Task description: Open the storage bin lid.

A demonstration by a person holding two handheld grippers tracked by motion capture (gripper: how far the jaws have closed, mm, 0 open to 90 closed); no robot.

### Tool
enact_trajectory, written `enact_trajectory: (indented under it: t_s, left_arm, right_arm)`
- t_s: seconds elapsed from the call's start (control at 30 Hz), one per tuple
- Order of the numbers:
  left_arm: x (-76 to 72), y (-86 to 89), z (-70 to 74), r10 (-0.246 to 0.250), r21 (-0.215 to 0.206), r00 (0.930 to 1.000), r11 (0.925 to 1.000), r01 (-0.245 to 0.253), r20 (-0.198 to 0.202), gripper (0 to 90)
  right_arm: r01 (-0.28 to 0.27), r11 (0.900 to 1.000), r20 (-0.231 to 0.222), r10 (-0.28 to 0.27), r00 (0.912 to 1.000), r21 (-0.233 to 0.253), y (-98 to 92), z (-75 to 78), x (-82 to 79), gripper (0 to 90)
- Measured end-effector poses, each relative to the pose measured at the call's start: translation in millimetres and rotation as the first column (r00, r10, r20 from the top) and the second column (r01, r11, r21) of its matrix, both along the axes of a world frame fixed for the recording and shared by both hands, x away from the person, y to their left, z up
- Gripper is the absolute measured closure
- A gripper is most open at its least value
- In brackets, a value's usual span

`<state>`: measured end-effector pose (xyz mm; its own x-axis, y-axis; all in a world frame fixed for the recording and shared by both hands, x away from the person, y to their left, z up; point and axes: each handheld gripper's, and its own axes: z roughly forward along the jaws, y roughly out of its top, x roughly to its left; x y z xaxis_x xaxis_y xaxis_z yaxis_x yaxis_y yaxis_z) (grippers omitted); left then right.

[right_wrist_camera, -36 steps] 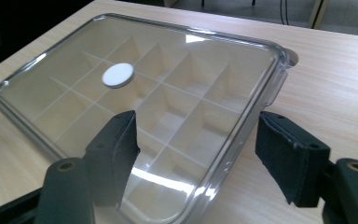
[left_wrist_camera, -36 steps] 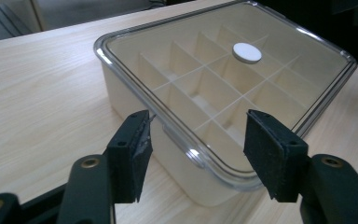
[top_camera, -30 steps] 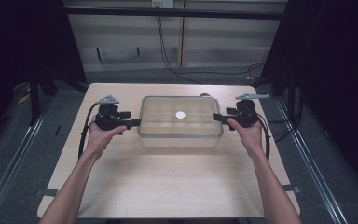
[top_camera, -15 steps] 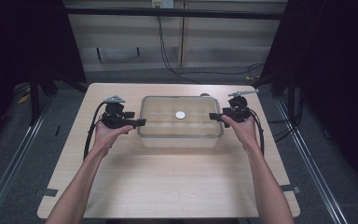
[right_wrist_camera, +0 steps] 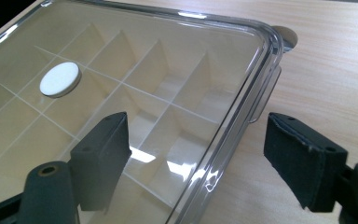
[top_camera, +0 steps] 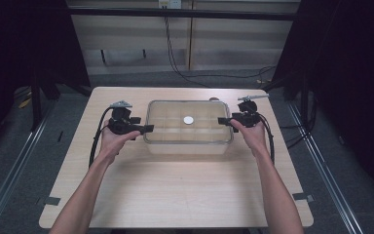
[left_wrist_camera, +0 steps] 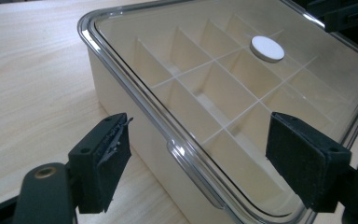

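Observation:
A clear plastic box (top_camera: 185, 146) with a transparent lid (top_camera: 207, 130) stands at the back middle of the wooden table (top_camera: 175, 195). White dividers (left_wrist_camera: 223, 79) split its inside into several compartments. A white round disc (top_camera: 188, 120) sits at the lid's centre. My left gripper (top_camera: 147, 128) is open at the box's left end, its pads (left_wrist_camera: 106, 154) astride the lid's rim (left_wrist_camera: 135, 98). My right gripper (top_camera: 222, 120) is open at the right end, one pad (right_wrist_camera: 103, 154) over the lid (right_wrist_camera: 135, 60) and the other over bare table.
A small tab (left_wrist_camera: 191, 168) juts from the lid's rim between my left jaws, and a like tab (right_wrist_camera: 266, 91) shows at the right end. A small round object (right_wrist_camera: 285, 35) peeks out behind the box's far right corner. Dark floor surrounds the table.
Both grippers have moved inward towards the box's ends; their jaws now reach over the lid's rim. The box has not moved.

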<state>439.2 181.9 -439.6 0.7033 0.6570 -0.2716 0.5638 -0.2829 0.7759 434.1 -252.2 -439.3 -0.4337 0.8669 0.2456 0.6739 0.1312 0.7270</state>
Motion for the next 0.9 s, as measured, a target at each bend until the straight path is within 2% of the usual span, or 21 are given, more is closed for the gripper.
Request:
enact_trajectory:
  t_s: [0.1,0.13,0.17,0.4,0.47,0.57,0.63,0.7,0.9]
  left_arm:
    - [0.5,-2.5,-3.3,-0.013,0.013,0.9999,0.9998,0.013,-0.007,21.4]
    - [0.1,-3.7,-3.8,-0.011,0.003,0.9999,0.9999,0.011,-0.013,21.4]
    - [0.1,-4.5,-4.3,-0.018,0.014,0.9998,0.9997,0.018,-0.013,21.4]
    - [0.8,-8.2,-8.6,-0.026,0.018,0.9993,0.9995,0.027,-0.027,23.5]
    - [1.9,-8.1,-9.9,-0.016,0.033,0.9996,0.9993,0.017,-0.024,22.8]
    - [3.3,-7.9,-11.6,-0.019,0.022,0.9993,0.9996,0.02,-0.033,22.3]
    - [4.0,-8.7,-12.0,-0.02,0.019,0.9992,0.9996,0.02,-0.035,21.5]
    - [4.2,-8.6,-11.8,-0.023,0.025,0.9991,0.9994,0.024,-0.036,21.5]
    - [6.3,-13.8,-12.0,-0.039,0.028,0.9985,0.9988,0.04,-0.039,20.7]
  right_arm:
    - [-0.02,1.0,0.01,0.02,0.9998,0.013,0.1,-1.9,2.0,25.6]
    - [-0.015,1.0,0.014,0.014,0.9998,0.013,0.4,-1.3,2.3,26.2]
    - [-0.01,1.0,0.018,0.01,0.9998,0.01,0.9,-1.0,3.0,25.9]
    - [0.009,1.0,-0.001,-0.009,1.0,-0.012,8.1,1.2,11.4,18.3]
    - [0.014,1.0,-0.012,-0.014,0.9998,-0.009,8.1,-0.8,12.6,17.7]
    - [0.006,1.0,-0.03,-0.006,0.9995,0.004,6.2,-5.4,15.3,19.3]
    - [0.019,1.0,-0.02,-0.019,0.9996,0.014,6.3,-7.4,16.2,20.5]
    - [0.007,1.0,-0.021,-0.007,0.9998,0.008,9.4,-10.7,19.0,17.7]
    - [0.022,0.999,-0.022,-0.021,0.9995,0.037,13.9,-15.6,23.1,14.0]
